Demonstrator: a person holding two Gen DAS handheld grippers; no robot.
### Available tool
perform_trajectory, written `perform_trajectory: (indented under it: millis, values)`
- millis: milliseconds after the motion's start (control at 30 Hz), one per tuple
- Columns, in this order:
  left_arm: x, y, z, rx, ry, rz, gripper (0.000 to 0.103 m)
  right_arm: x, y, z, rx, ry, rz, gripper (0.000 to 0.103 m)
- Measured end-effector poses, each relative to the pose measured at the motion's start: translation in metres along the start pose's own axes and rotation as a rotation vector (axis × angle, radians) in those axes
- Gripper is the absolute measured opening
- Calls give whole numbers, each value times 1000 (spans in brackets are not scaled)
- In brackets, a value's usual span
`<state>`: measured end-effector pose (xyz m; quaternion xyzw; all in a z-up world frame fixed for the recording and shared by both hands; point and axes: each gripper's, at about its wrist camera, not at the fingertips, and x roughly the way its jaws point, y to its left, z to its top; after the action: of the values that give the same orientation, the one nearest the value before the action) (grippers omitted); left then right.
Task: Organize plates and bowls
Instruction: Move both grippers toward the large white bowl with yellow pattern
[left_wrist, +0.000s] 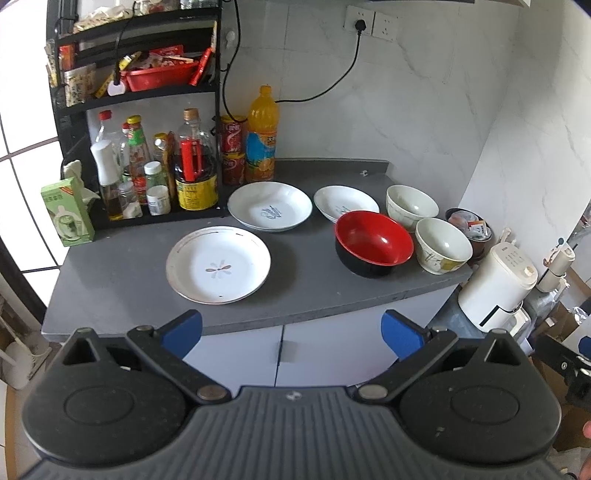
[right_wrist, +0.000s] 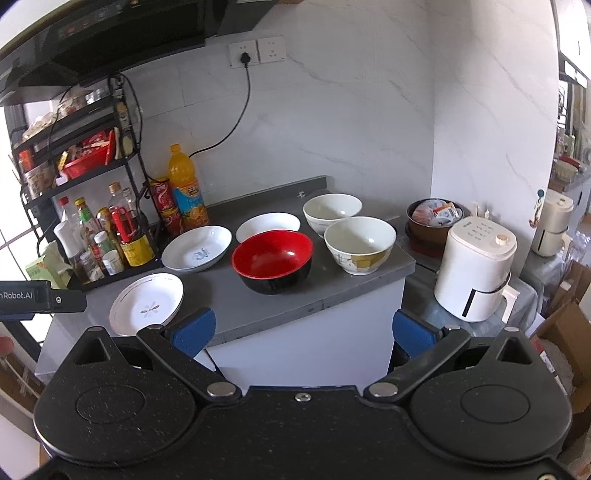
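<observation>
Left wrist: your L gripper (left_wrist: 291, 334) wide open, empty | flower plate (left_wrist: 218, 264) ahead-left, nearest | R gripper (right_wrist: 302, 332) wide open, empty, faces red bowl (right_wrist: 272, 255).

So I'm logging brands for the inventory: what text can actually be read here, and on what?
"nRobot.AI", cut off at its start: black device at the right view's left edge.
Orange drink bottle, red cans, sauce bottles, green box, white appliance: print too blurred.

Orange bottle (left_wrist: 262, 133), condiment rack (left_wrist: 147, 110) — perhaps an air fryer (right_wrist: 476, 266)

Spread tongs (right_wrist: 303, 332) face red bowl (right_wrist: 272, 260).
</observation>
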<state>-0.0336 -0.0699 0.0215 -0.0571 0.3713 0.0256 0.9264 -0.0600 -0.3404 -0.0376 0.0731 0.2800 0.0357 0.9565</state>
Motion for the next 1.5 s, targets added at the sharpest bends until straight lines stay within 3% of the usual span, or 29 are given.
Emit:
perform_trajectory:
  millis: [333, 867, 1200, 1500]
  values:
    - [42, -14, 22, 27, -2, -38, 102, 39, -7, 15, 27, 21, -13, 103]
    - [158, -43, 92, 114, 59, -38, 101, 139, -4, 54, 107, 69, -30, 102]
    - [229, -48, 120, 163, 103, -13, 100, 195, 9, 71, 130, 94, -69, 93]
    - [264, -63, 135, 207, 140, -45, 99, 221, 2, 76, 149, 127, -109, 82]
